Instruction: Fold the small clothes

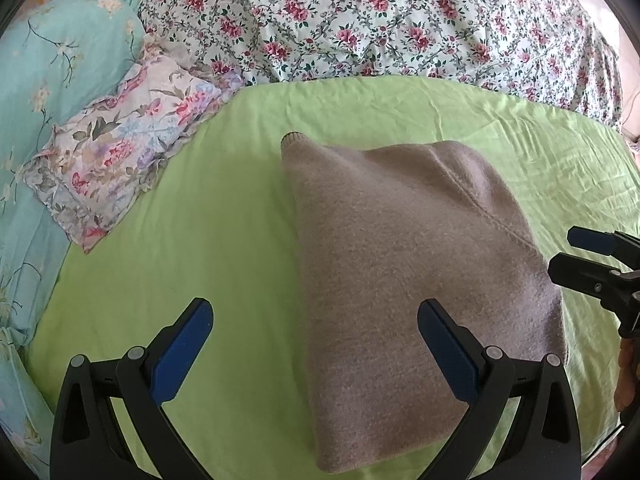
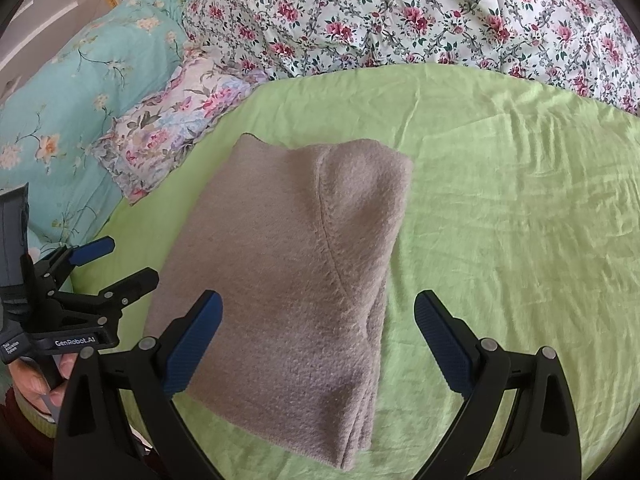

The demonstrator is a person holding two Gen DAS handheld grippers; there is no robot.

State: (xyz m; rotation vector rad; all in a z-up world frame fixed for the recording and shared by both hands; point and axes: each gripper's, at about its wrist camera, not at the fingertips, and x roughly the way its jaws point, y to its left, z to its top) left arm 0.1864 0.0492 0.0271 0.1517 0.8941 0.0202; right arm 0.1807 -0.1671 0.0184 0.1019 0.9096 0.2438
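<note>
A bed [image 1: 240, 240] covered with a light green sheet [image 2: 500, 200] that shows soft creases across its surface. In the middle of the sheet lies a folded grey-brown knitted garment [image 2: 288, 280], flat, with a curved seam running down its top layer and a ribbed cuff [image 1: 292, 139] poking out at one far corner. At the far left, a small pillow with a pastel flower print and a frilled edge [image 1: 120, 152] rests partly on the sheet. Beside and behind it lies turquoise bedding with pale blossoms [image 1: 60, 60]. Along the far edge of the sheet lies a bunched white quilt printed with red roses [image 2: 420, 12].
</note>
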